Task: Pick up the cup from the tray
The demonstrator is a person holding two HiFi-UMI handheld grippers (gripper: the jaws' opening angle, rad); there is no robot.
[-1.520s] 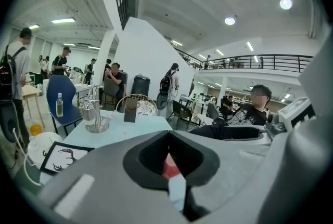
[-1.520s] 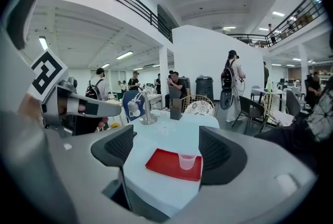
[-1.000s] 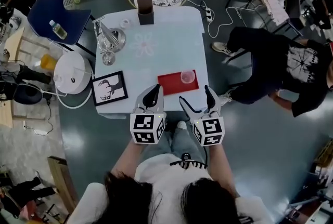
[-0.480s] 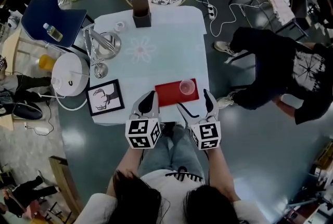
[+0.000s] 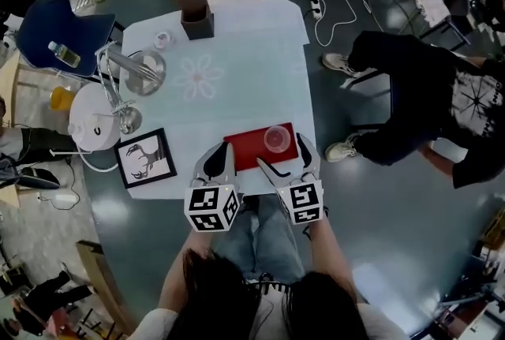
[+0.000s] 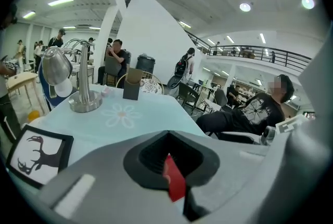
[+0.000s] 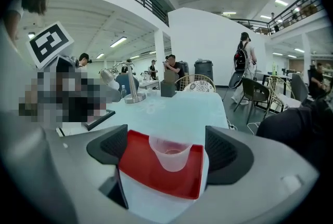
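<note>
Right gripper (image 5: 281, 151) jaws wide, just been opening, cup (image 7: 170, 153) between them lower centre, untouched; advance level, close low on it. Left gripper (image 5: 215, 162) looks shut.

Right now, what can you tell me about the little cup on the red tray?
The cup is small, see-through, probably plastic, slightly wider at its round rim than at its base. It stands upright, looks empty, and the red shows through its wall. It sits on the right part of the flat red tray, near the front edge of the table. Only the tray touches it.
</note>
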